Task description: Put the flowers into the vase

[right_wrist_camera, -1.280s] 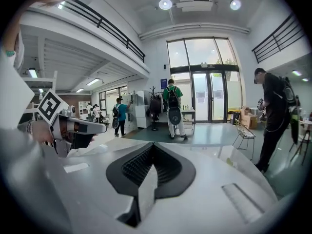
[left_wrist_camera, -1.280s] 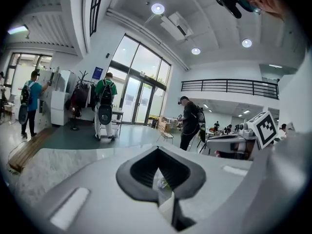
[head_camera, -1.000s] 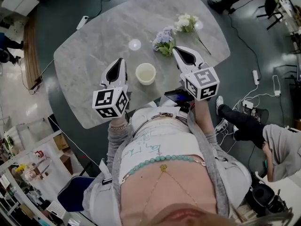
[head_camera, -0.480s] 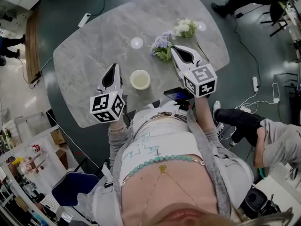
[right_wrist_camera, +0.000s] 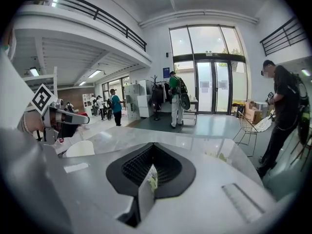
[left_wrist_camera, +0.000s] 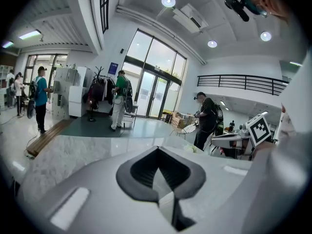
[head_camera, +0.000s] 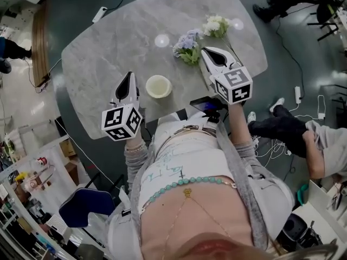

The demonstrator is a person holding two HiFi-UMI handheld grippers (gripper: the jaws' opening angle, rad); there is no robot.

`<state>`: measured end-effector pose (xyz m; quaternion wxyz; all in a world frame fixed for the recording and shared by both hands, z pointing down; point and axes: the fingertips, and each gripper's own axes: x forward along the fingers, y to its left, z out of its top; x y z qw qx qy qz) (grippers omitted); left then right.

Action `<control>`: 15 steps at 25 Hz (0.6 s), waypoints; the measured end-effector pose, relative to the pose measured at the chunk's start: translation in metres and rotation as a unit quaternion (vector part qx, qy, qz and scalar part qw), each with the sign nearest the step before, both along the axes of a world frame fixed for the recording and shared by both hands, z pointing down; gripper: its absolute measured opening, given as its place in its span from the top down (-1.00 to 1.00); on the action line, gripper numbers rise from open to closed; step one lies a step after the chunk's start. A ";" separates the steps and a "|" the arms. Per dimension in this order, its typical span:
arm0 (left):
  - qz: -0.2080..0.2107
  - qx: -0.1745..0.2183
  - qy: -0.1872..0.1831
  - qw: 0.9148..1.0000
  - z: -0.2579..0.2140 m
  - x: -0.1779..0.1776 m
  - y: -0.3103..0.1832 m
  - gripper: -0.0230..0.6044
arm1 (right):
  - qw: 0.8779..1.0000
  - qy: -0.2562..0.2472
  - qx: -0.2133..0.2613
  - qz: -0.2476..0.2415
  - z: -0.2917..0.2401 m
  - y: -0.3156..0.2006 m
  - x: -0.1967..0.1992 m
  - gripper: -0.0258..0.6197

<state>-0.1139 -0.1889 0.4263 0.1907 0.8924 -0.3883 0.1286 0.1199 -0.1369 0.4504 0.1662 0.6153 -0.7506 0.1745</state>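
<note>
Seen from above, a person stands at a grey marble worktop with a gripper in each hand. A cream vase stands upright near the worktop's front edge, between the two grippers and touching neither. The left gripper hovers just left of the vase, its jaws clenched with nothing between them. The right gripper is held over the worktop to the right of the vase, its tip just beside the purple flowers. Its jaws are also clenched to a thin slit and grasp nothing. The purple flowers lie on the worktop beyond the vase. The white flowers lie further back, near the far right edge. A dark phone rests at the front edge, close to the person's body.
</note>
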 end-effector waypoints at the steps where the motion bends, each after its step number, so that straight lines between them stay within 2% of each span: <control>1: -0.001 -0.001 -0.001 1.000 0.001 0.000 0.001 0.93 | 1.000 0.000 -0.002 0.000 0.003 0.000 0.002 0.84; 15: -0.011 -0.007 -0.015 1.000 0.002 0.006 0.016 0.93 | 0.999 0.004 -0.045 -0.008 0.040 0.008 0.032 0.84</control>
